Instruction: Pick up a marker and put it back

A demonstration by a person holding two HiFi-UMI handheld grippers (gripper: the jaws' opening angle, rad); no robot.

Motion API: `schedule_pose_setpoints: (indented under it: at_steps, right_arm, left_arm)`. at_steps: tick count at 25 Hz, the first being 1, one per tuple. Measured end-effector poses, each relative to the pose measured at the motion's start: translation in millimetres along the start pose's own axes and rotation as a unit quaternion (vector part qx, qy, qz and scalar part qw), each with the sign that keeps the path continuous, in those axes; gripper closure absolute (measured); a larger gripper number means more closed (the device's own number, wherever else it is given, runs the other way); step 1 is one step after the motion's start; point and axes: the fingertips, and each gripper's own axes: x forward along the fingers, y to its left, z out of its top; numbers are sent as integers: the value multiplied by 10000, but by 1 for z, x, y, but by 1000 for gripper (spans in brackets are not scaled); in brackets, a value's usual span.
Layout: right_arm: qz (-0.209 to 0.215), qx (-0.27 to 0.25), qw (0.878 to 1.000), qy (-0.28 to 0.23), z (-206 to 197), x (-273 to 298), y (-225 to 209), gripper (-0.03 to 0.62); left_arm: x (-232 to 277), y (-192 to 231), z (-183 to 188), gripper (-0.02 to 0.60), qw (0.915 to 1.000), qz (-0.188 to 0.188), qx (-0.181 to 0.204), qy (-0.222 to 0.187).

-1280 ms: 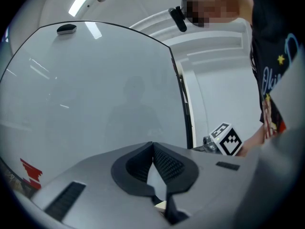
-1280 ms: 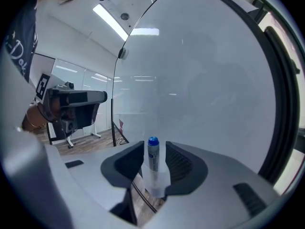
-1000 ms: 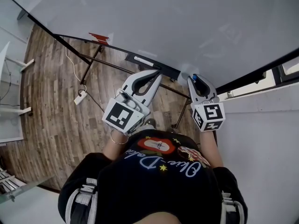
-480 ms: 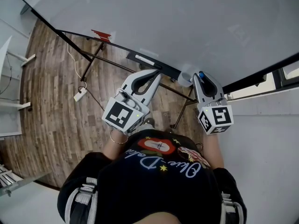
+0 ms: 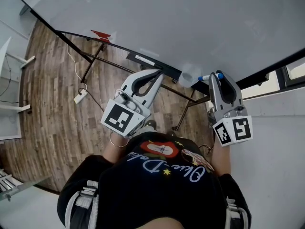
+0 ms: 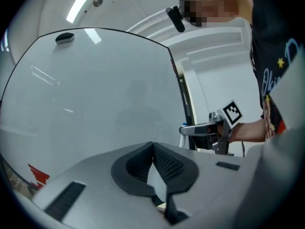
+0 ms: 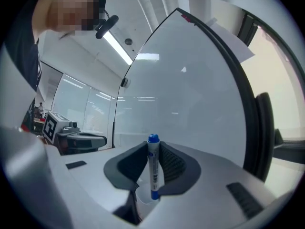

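My right gripper is shut on a white marker with a blue cap, close to the whiteboard near its right edge. In the right gripper view the marker stands upright between the pads, blue cap on top, in the right gripper. My left gripper hangs left of it by the board's ledge, jaws shut with nothing between them. The left gripper view shows the left gripper with its tips touching, and the right gripper off to the right.
A pale cup-like holder sits on the ledge between the two grippers. A white bar lies on the ledge further left. The stand's black legs, a cable and a plug strip lie on the wood floor. A window frame is at right.
My right gripper has moved to the right along the board's lower edge with the marker in it. The left gripper has barely shifted.
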Motion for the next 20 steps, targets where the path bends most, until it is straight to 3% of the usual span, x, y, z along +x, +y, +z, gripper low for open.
schedule_pose_setpoints:
  at_steps: [12,20]
  right_arm:
    - [-349,161,9984,-422,41,-49,-17,522]
    - [-527,166,9972,-499,46,-62,-23,522]
  left_arm:
    - [2,-3,4,578,10000,-28,-4,5]
    - [3,-8,4,578,10000,-97,-4,-4]
